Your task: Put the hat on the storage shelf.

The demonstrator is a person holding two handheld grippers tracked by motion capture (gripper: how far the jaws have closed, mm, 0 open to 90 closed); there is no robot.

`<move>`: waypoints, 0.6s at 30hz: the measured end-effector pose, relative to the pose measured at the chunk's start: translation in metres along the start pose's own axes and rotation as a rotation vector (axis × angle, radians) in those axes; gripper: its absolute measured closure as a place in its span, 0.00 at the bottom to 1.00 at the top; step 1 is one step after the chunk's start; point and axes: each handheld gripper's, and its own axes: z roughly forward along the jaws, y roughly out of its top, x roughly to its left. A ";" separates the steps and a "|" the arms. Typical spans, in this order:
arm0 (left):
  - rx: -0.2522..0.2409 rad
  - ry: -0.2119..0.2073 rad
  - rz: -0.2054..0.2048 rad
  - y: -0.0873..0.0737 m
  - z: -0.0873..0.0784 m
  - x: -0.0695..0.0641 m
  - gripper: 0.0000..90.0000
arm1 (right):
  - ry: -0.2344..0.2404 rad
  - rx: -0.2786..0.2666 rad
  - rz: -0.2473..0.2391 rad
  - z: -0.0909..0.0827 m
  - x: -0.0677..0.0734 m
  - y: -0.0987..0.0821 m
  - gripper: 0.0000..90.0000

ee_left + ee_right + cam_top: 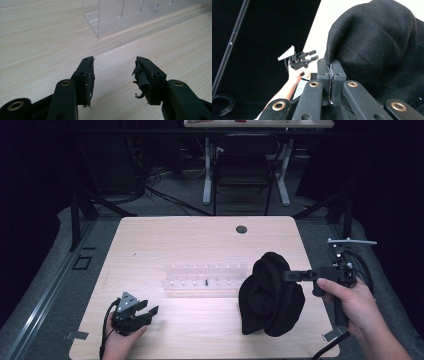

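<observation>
The right gripper (331, 65) is pinching a fold of the black cloth (270, 295), jaws pressed together; the pinched edge is lying hidden between them. The cloth is bunching at the table's (150, 240) right side. The left gripper (113, 72) is resting spread and empty near the clear rack (130, 15), its pads (141, 80) looking frayed

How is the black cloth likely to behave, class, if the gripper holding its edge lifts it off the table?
The black cloth lies in soft, rumpled folds, so it would probably hang limp and stretch out rather than hold its shape. The right gripper pinches a thin edge with its jaws shut, so the weave seems grippy, not slippery. It looks thick, so perhaps moderately heavy, and unlikely to break.
</observation>
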 end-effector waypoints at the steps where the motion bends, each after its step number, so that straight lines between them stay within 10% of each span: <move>1: 0.000 0.000 0.001 0.000 0.000 0.000 0.55 | 0.001 -0.007 -0.004 -0.001 0.001 0.001 0.98; 18: 0.000 0.001 -0.005 0.000 -0.001 0.001 0.55 | 0.033 -0.072 -0.022 -0.010 0.020 0.025 0.98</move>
